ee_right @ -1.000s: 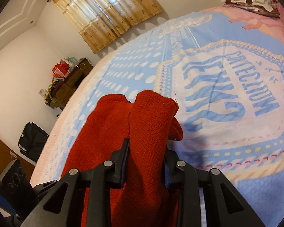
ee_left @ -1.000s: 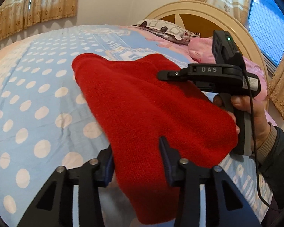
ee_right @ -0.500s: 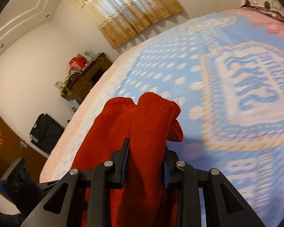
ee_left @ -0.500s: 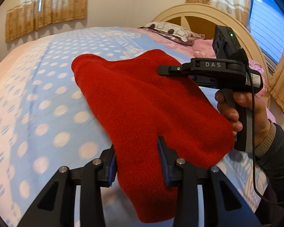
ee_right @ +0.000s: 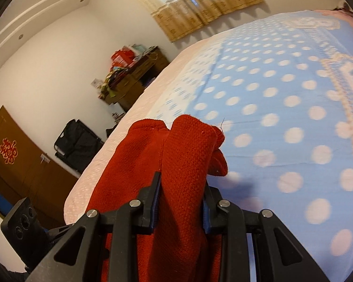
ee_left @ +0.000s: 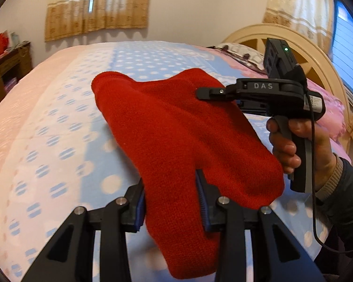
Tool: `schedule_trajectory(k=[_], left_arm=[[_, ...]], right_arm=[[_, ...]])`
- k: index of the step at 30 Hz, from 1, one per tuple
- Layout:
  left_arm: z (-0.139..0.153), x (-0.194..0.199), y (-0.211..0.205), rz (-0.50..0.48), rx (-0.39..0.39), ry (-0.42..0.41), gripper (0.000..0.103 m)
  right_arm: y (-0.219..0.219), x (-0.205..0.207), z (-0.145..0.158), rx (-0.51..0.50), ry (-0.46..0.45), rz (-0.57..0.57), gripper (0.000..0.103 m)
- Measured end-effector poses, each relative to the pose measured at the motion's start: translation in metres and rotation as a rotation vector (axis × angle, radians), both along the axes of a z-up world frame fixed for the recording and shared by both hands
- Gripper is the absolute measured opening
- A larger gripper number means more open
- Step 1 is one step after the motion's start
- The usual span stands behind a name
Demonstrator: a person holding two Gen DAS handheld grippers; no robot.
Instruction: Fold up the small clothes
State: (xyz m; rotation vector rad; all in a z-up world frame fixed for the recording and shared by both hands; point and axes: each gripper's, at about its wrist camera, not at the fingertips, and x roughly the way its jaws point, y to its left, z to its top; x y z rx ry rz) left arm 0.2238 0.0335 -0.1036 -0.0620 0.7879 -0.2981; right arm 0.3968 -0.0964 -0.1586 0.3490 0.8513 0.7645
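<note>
A red knitted garment [ee_left: 176, 136] hangs folded between both grippers above the blue dotted bedspread [ee_left: 58, 141]. My left gripper [ee_left: 171, 199] is shut on its near edge. My right gripper [ee_right: 180, 199] is shut on the other edge of the garment [ee_right: 188, 155]. In the left wrist view the right gripper's body [ee_left: 266, 91] shows at the right, held by a hand, with its fingertip against the cloth. Part of the left gripper's body [ee_right: 18, 225] shows at the lower left of the right wrist view.
A cream headboard [ee_left: 282, 37] and pink pillows [ee_left: 324, 103] lie at the bed's far right. A wooden dresser with clutter [ee_right: 129, 77], a black bag [ee_right: 77, 141] and a brown door [ee_right: 9, 155] stand beyond the bed's left side. Curtains [ee_left: 98, 2] hang behind.
Both grippers have swung to the left with the red garment still held between them; the views now show more of the bed's left side and the room beyond.
</note>
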Motion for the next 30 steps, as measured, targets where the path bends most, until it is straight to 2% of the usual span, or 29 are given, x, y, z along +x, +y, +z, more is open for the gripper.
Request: schedule_trajectory(k=[12,30], left_arm=[[-0.002,-0.021,0.052,0.138,-0.009,-0.011,0.037],[-0.005,-0.048,0.077,0.235,-0.027,-0.022,0.037]], right_arm=[[0.086,-0.012,0.004,-0.002,-0.001,0.122,0.029],[0.147,-0.023,0.004,-0.020,0.011,0.209,0.029]])
